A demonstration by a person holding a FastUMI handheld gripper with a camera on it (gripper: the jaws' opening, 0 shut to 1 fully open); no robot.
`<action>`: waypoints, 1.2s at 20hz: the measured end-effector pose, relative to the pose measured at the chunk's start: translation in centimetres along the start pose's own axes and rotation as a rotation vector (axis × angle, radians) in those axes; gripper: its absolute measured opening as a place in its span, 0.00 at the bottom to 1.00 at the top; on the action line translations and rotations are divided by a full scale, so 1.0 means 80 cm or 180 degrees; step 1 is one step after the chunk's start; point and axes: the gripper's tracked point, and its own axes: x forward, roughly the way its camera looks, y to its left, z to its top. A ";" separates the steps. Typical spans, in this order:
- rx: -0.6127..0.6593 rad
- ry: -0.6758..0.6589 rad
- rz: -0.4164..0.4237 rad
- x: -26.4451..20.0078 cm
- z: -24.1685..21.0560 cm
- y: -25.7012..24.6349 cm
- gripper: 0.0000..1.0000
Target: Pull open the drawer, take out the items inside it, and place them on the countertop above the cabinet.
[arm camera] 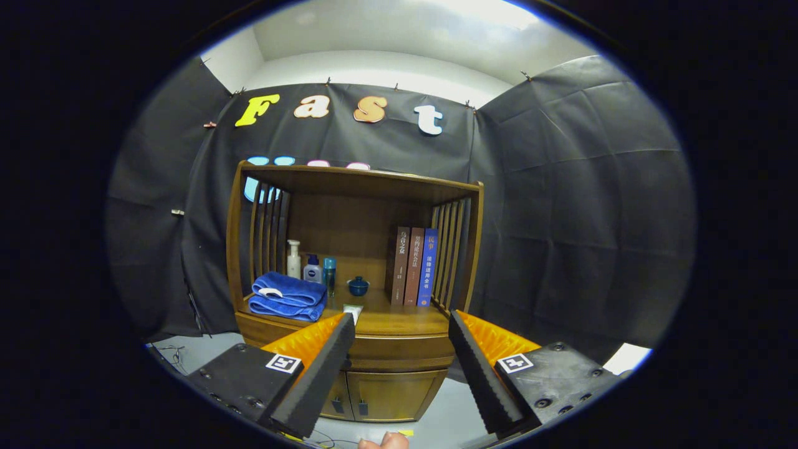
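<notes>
Three black cloth walls (561, 206) close the booth around a wooden cabinet (355, 262) that stands on a pale floor (199, 349), its slatted sides framing an open shelf. On the countertop (399, 318) lie a folded blue towel (288, 297) to the left, three bottles (312, 268) behind it, a small blue lidded pot (358, 285) mid-shelf, three upright books (414, 266) to the right, and a small pale tube (353, 312) at the front edge. Below the countertop the drawer (399, 355) sits closed, with two cabinet doors (380, 393) under it. The gripper (402, 355) hangs well apart from the cabinet, fingers spread wide with nothing between them, the drawer front seen through the gap. A fingertip (383, 441) of the person shows beneath them.
</notes>
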 end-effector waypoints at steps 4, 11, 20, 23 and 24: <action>0.0005 0.0043 -0.0017 0.000 -0.005 -0.003 0.99; 0.0030 0.0004 -0.0039 0.002 0.002 -0.006 0.99; 0.0027 -0.0028 -0.0052 -0.001 0.006 -0.008 0.99; 0.0023 -0.0024 -0.0056 -0.001 0.003 -0.009 0.99; 0.0023 -0.0021 -0.0058 -0.002 0.003 -0.009 0.99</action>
